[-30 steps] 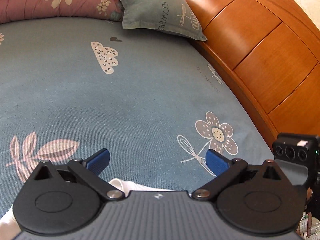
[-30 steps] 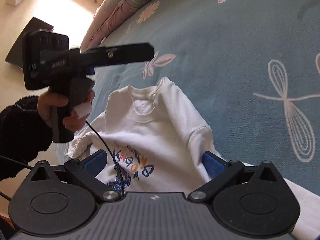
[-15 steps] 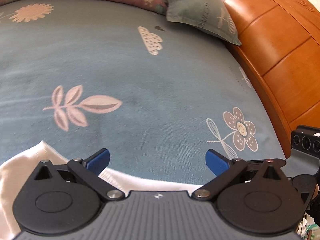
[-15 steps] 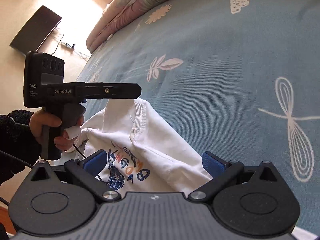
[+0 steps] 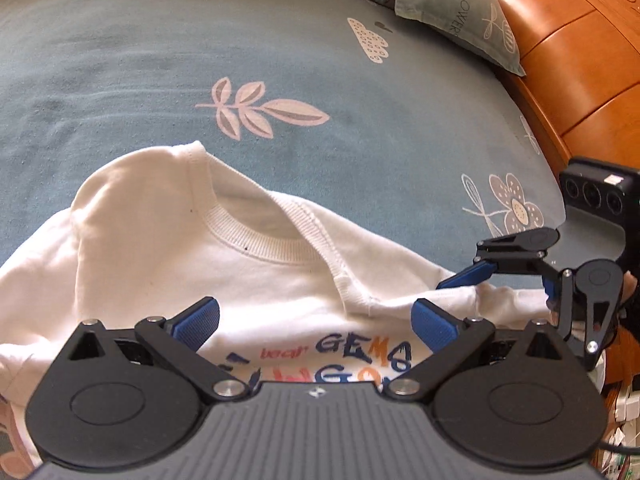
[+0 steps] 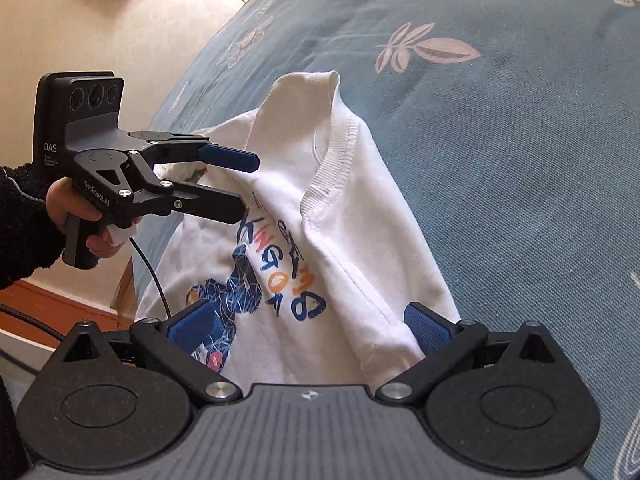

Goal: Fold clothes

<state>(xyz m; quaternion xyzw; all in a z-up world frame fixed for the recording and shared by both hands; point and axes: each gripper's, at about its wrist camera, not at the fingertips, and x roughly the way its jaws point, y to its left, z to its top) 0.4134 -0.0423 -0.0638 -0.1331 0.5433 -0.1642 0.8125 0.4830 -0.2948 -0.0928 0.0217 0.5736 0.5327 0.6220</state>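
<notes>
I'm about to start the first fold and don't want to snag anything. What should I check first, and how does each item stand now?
1. White printed sweatshirt lying flat: not ok, bunched and creased.
2. Print facing up: ok.
3. Left gripper open: ok.
4. Right gripper open: ok.
5. Sleeves located: cannot tell, the grippers hide them.
6. Blue patterned bedsheet free beyond the collar: ok.

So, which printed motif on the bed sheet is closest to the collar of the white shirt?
The pink leaf sprig, just beyond the white shirt's collar. The cloud and the flower on the bed sheet lie farther.
</notes>
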